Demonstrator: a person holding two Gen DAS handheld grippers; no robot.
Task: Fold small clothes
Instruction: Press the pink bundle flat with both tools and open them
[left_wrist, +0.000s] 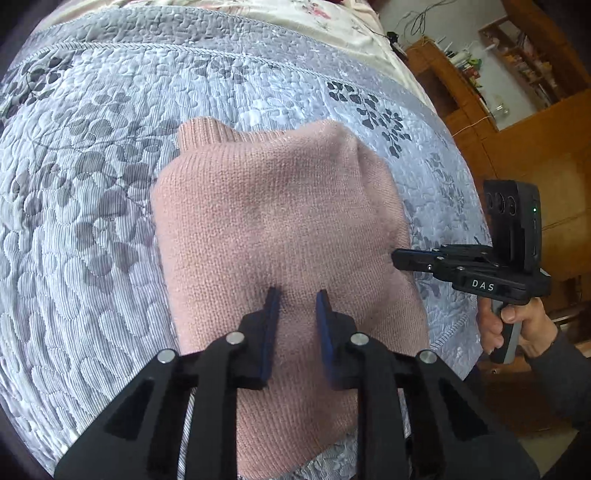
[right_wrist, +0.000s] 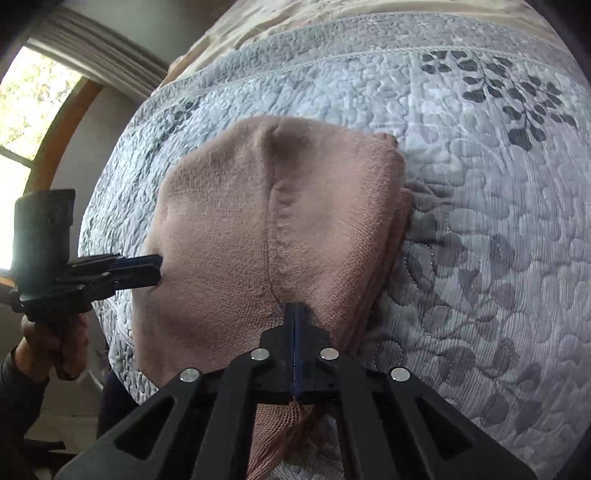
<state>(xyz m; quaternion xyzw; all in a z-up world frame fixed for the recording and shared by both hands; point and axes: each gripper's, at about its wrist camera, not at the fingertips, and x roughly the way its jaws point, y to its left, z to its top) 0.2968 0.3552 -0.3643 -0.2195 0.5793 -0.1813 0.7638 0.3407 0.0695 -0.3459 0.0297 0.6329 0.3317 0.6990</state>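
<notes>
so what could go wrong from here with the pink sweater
The right gripper is shut on the pink sweater at one edge, while the left gripper is open above it, so a pull could drag the fold askew. The sweater lies close to the quilt's edge and could slide off.

You worked over a bed (left_wrist: 92, 184) covered by a grey-blue quilted leaf-print spread; a folded pink knit garment (left_wrist: 280, 221) lay flat on it.
</notes>
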